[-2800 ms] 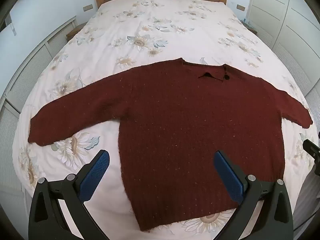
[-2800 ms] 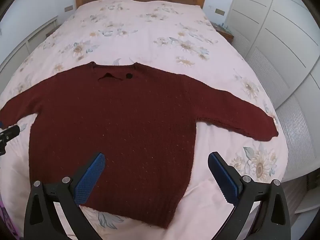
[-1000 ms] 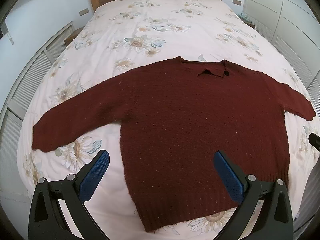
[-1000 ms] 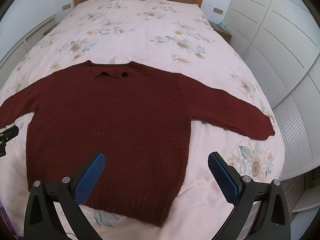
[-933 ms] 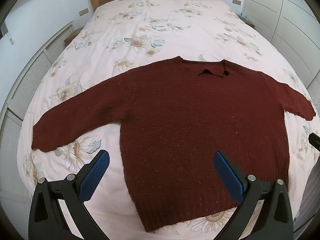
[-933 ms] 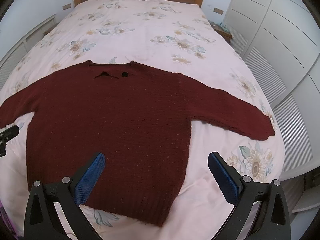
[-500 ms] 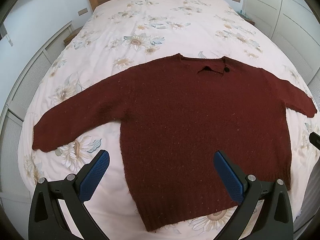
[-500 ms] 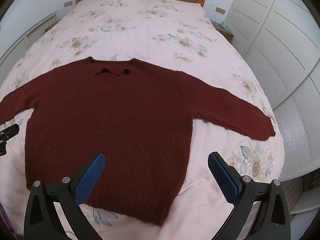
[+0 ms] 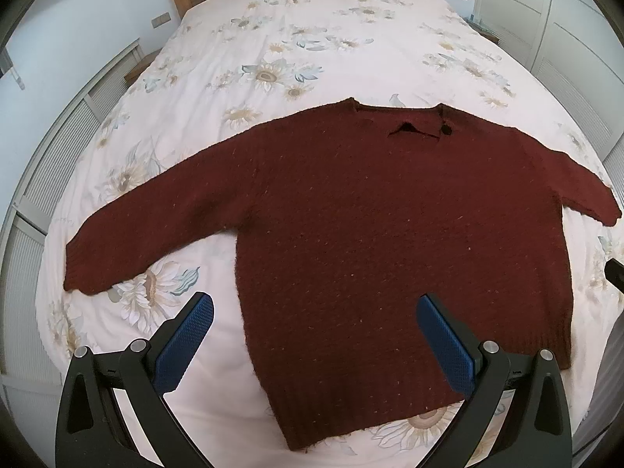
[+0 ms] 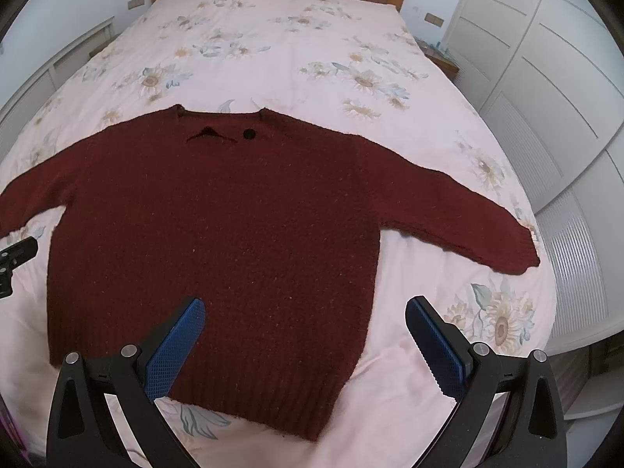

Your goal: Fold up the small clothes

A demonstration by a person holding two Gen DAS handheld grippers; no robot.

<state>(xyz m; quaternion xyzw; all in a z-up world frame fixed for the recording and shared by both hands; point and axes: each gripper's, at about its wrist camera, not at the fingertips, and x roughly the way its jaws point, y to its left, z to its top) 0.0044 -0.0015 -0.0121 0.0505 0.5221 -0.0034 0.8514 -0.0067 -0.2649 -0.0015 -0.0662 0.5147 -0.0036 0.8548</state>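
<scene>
- Two sets of tongs, both spread wide and holding nothing: our left gripper (image 9: 315,333) and right gripper (image 10: 305,335) hang above the hem at the lower edge of each frame.
- We see the maroon sweater (image 9: 390,234) flat across the middle of the floral bedspread (image 9: 312,39), neckline toward the top, nothing folded yet.
- At the left of the left wrist view, the left sleeve (image 9: 156,230) lies outstretched; we should pinch near its cuff and carry it across the body.
- At the right of the right wrist view, the right sleeve (image 10: 460,218) wants the same, keeping the knit unstretched.
</scene>
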